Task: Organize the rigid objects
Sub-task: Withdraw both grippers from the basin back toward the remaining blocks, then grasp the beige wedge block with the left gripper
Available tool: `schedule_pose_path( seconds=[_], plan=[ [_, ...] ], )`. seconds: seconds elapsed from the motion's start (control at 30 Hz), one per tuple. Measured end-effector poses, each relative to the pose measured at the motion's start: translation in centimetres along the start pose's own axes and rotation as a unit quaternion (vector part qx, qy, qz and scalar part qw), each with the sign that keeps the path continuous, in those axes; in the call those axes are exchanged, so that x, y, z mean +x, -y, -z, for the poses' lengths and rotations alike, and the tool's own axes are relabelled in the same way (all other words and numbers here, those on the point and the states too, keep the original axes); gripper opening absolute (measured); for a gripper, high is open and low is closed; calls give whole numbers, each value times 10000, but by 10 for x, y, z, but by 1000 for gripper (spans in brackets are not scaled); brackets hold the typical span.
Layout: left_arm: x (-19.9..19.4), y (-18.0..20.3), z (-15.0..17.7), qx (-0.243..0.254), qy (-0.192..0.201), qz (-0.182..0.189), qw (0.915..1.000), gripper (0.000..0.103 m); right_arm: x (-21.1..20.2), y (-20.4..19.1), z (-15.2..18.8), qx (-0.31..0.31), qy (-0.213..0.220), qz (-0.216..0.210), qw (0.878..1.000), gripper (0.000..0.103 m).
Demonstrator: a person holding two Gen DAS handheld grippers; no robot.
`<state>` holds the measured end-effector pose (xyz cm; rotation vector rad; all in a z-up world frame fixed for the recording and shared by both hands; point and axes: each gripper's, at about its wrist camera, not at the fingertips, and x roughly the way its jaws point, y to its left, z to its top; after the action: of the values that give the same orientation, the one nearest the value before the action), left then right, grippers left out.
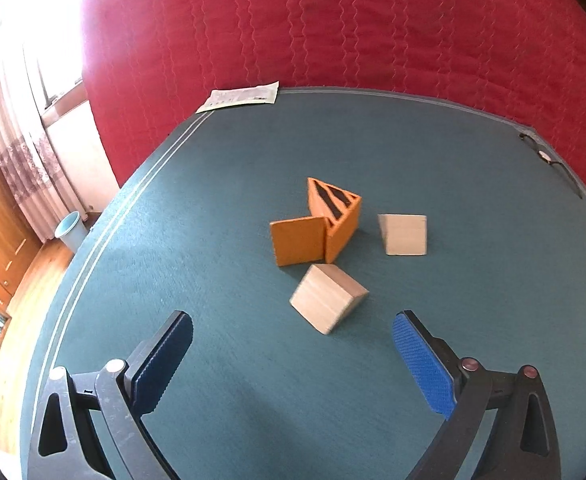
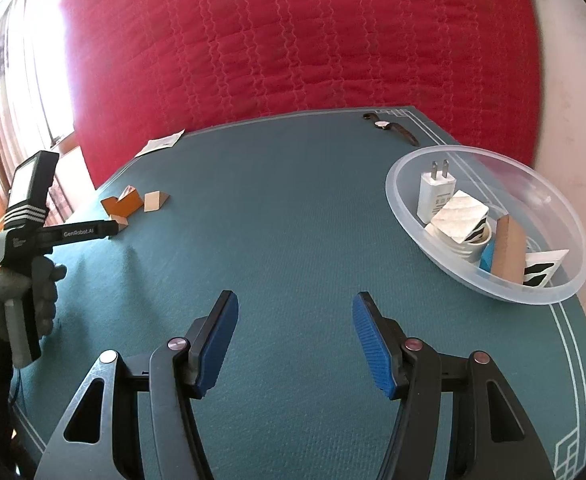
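Note:
In the left wrist view my left gripper (image 1: 293, 360) is open and empty above the teal table. Just ahead of it lies a pale wooden wedge block (image 1: 327, 298). Beyond it stand an orange triangular block (image 1: 339, 216) with black stripes, an orange flat block (image 1: 299, 240) leaning on it, and a second pale wedge (image 1: 405, 234). My right gripper (image 2: 295, 340) is open and empty over bare table. A clear plastic bowl (image 2: 397, 184) to its right holds a white charger (image 2: 433, 192), a white block (image 2: 459, 216) and other pieces. The blocks (image 2: 133, 200) show far left.
A red quilted cover (image 1: 333, 20) hangs behind the teal table (image 1: 233, 400). A paper sheet (image 1: 241, 96) lies at the far edge, a wristwatch (image 2: 389, 126) at the far right corner. The gloved hand holding the left gripper's body (image 2: 25, 240) is at the left. A blue bin (image 1: 69, 230) stands on the floor.

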<state>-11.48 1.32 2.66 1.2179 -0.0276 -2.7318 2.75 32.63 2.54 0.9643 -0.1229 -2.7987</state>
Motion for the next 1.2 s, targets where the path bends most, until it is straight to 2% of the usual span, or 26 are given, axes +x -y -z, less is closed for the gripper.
schedule_pose_path(
  seconds=[0.13,0.4,0.6,0.67,0.73,0.83,1.2],
  plan=[
    [11,-1,-3,95,-133,22,9999,86,0,0,0,11,-24,-7,10000,61],
    [14,3,-6,238,-100,69,9996,77,1,0,-1,20,-52,-22,10000,61],
    [14,5,-7,298,-59,262,9992,59,1,0,-1,18,-54,-30,10000,61],
    [13,7,-7,307,-42,359,9989,51,1,0,-1,19,-52,-28,10000,61],
    [12,9,-7,328,-36,485,9983,38,2,0,-1,20,-55,-27,10000,61],
    [11,12,-5,370,5,447,9983,38,2,1,-1,17,-55,-28,10000,61],
    [-3,9,10,169,-61,675,9976,37,2,0,1,39,-77,-24,10000,61]
  ],
)
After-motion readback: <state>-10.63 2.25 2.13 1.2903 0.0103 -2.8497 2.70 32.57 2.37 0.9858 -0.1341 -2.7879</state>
